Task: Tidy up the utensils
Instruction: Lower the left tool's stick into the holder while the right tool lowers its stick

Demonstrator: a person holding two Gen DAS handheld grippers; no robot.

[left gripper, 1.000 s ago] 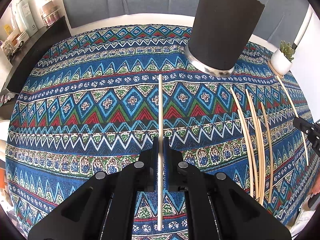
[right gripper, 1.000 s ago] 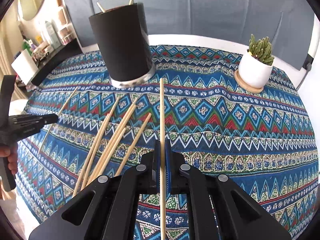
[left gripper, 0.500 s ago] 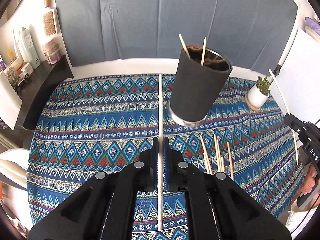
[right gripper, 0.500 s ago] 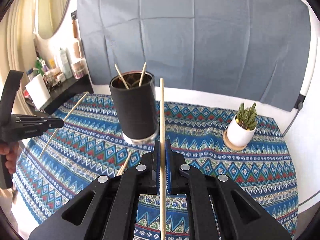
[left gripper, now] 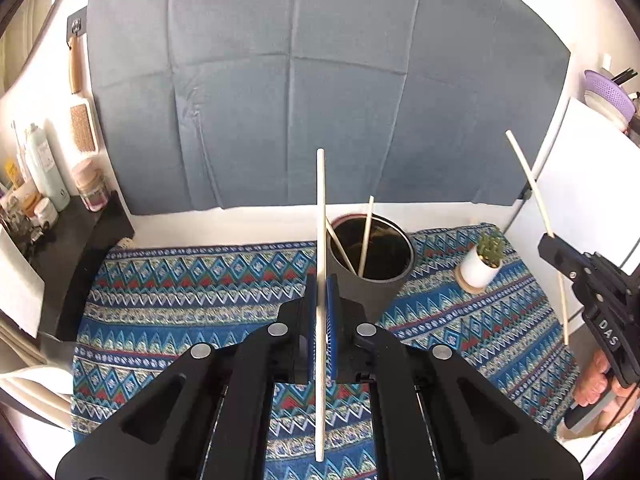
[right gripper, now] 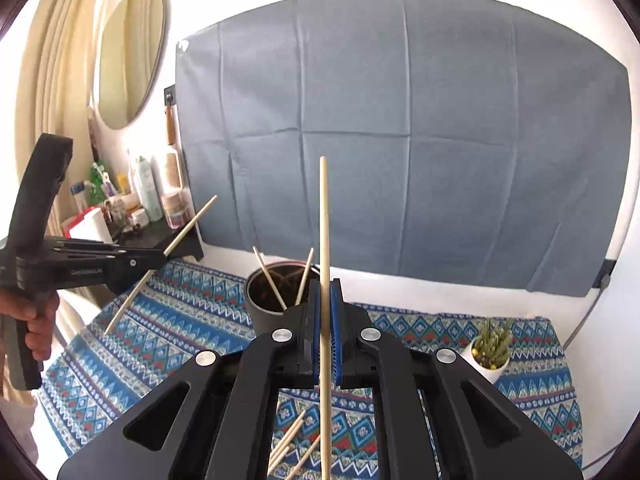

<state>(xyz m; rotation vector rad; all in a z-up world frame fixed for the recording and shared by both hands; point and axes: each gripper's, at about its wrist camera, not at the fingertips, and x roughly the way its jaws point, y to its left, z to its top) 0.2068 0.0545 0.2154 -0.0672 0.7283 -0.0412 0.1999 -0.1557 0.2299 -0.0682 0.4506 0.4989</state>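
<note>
Left gripper (left gripper: 320,280) jaws clenched on 1 pale wooden chopstick (left gripper: 320,216), held upright between the pads and extending past the tips. Right gripper (right gripper: 326,284) jaws likewise clenched on a second tan wooden chopstick (right gripper: 325,220). The black cylindrical utensil holder (left gripper: 372,280) stands on the blue patterned tablecloth (left gripper: 192,280) just beyond and right of the left jaws, just beyond and left of the right jaws. 2 chopsticks (left gripper: 365,236) already lean inside it. Several loose chopsticks (right gripper: 292,440) lie on the cloth beneath the right jaws. Judged partly complete: 2 stowed, 2 in transit, several remaining.
</note>
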